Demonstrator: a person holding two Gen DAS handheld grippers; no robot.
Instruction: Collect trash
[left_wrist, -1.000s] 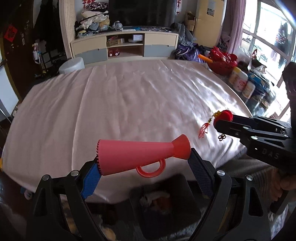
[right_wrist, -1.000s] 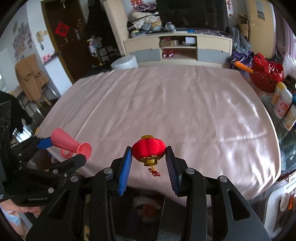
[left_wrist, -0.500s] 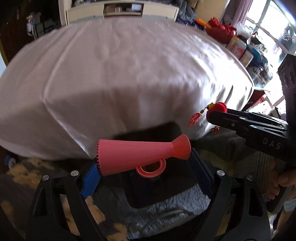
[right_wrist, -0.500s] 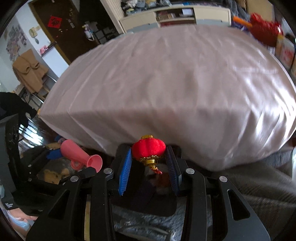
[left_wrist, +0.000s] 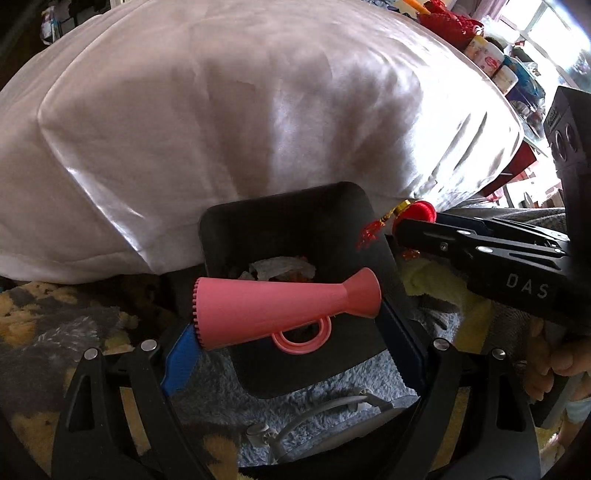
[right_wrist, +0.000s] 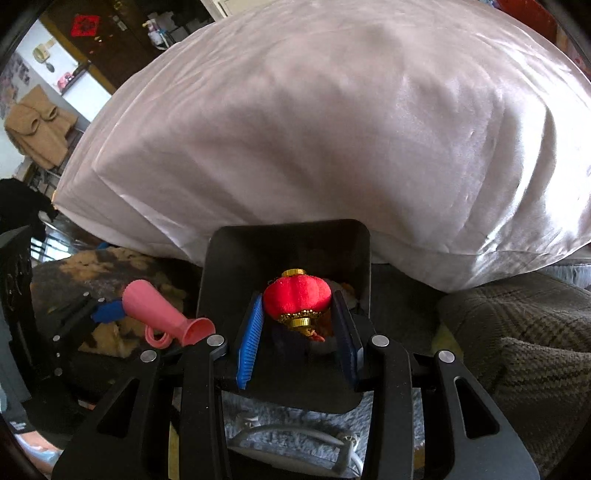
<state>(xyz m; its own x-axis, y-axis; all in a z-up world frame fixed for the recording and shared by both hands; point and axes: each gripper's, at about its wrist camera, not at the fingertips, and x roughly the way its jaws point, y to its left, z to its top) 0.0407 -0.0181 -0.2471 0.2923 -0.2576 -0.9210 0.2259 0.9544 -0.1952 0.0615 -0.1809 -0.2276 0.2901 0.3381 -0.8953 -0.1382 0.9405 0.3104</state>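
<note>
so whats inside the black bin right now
The black bin holds crumpled whitish paper and something orange. The pink horn in the left gripper and the red lantern in the right gripper cover the rest.

Black tools (left_wrist: 291, 332), blue pads (right_wrist: 250, 343)

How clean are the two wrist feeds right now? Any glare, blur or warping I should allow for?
Left wrist view: sheet soft, with glare streaks; window blown out; horn in the left claw sharp. Right wrist view: fisheye bulges the sheet; lantern in the right claw crisp; bin interior dark.
</note>
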